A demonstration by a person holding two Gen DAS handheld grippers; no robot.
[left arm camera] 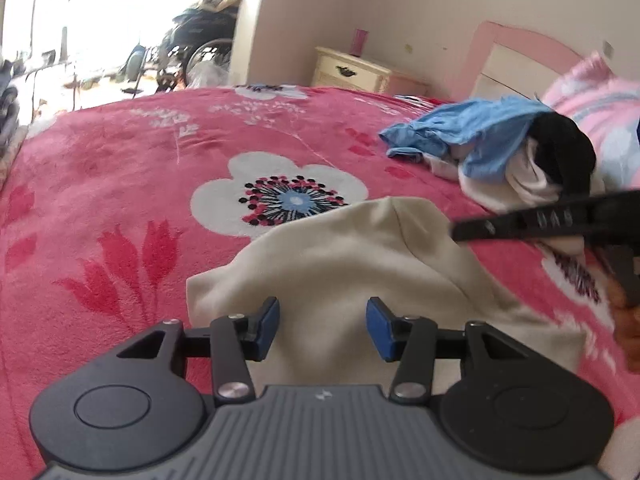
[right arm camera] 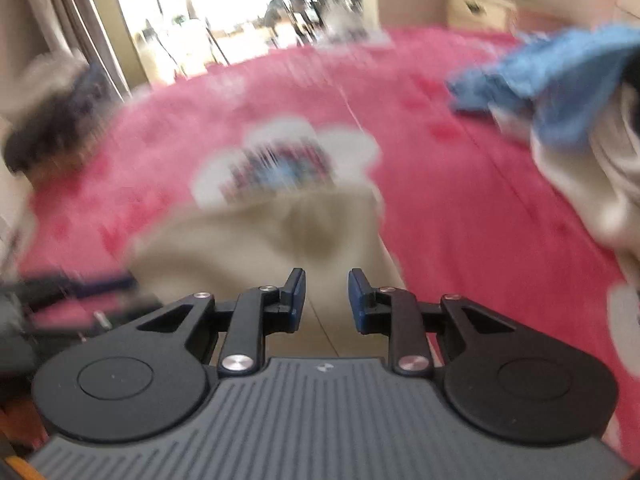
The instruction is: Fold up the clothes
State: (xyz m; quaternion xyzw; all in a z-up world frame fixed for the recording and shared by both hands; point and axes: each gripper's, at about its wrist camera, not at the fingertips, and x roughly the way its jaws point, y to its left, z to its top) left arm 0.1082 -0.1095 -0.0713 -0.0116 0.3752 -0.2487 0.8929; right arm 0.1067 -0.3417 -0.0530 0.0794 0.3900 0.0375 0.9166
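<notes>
Over pink bedspread, both tongs parted, empty, cream garment edge below

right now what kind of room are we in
Most likely a bedroom. A bed with a pink floral blanket and a pink headboard fills the view, a cream nightstand stands by the wall, and a pile of clothes lies on the bed.
</notes>
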